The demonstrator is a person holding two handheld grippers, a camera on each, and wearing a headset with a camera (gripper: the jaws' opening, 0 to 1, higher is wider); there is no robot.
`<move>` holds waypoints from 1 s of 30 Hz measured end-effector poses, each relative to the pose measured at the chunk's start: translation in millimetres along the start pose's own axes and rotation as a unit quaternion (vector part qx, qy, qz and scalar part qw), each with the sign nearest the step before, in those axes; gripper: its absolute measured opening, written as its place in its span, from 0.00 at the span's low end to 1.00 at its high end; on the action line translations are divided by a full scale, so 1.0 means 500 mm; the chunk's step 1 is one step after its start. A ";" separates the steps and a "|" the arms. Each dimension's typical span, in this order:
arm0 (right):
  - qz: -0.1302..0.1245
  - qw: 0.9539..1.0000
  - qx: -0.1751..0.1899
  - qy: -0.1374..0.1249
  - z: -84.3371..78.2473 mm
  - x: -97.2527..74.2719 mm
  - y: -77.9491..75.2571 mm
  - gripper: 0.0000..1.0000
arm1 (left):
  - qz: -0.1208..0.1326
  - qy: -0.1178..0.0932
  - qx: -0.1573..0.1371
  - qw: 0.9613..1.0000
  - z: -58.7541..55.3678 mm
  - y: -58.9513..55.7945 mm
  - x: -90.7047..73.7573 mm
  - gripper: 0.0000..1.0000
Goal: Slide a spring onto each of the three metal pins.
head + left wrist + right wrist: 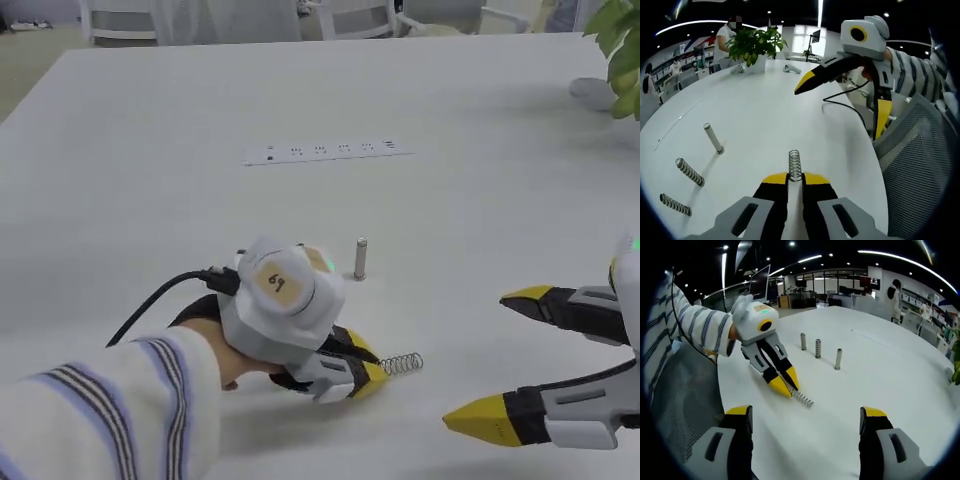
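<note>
The white surface (150,180) carried all items. A potted plant (756,44) stood at its far end. A socket strip (327,151) was set flush into the surface, well beyond the work area.

The left gripper (370,373) lay low over the surface, at the end of an arm in a striped sleeve (110,420). Its fingers were clenched on one end of a loose spring (795,165). The spring projected forward from the fingertips, in line with the fingers. In the head view the spring appeared to lie on or just above the surface; contact could not be confirmed.

The right gripper (505,357) hovered to the right of the left gripper, apart from it. Its fingers were spread wide and grasped nothing. The fingertips pointed toward the held spring.

Three metal pins stood upright in a row beyond the left gripper. The first sprung pin (803,341) and the second sprung pin (817,348) each carried a spring around the shaft. The bare pin (838,359) stood at the end of the row, beside the second sprung pin. In the head view the bare pin stood just past the body of the left gripper. The held spring was near the bare pin but apart from it.
</note>
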State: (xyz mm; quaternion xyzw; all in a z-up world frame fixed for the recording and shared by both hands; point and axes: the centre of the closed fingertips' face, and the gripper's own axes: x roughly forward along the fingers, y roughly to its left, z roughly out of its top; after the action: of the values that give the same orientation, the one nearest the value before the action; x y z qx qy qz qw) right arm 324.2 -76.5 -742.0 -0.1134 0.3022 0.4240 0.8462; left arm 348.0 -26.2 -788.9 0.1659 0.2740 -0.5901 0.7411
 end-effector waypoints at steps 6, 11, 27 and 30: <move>0.011 1.000 -0.011 0.010 -0.003 0.006 -0.003 0.84 | 0.015 0.005 0.010 1.000 -0.006 0.009 -0.023 0.02; 0.023 0.999 -0.020 0.013 -0.003 0.012 0.005 0.82 | 0.026 -0.007 -0.004 1.000 -0.009 0.015 -0.042 0.02; 0.092 0.994 -0.055 -0.012 0.031 0.042 0.027 0.58 | 0.039 -0.054 -0.003 0.998 0.023 0.004 -0.132 0.02; 0.106 0.992 -0.069 -0.010 0.040 0.051 0.035 0.55 | 0.038 -0.062 -0.006 0.997 0.028 -0.002 -0.140 0.02</move>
State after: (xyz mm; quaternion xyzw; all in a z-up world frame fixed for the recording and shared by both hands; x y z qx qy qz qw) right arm 330.3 -40.5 -740.6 -0.1345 0.2746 0.5323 0.7894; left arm 339.4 20.3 -735.5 0.1346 0.2245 -0.5694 0.7793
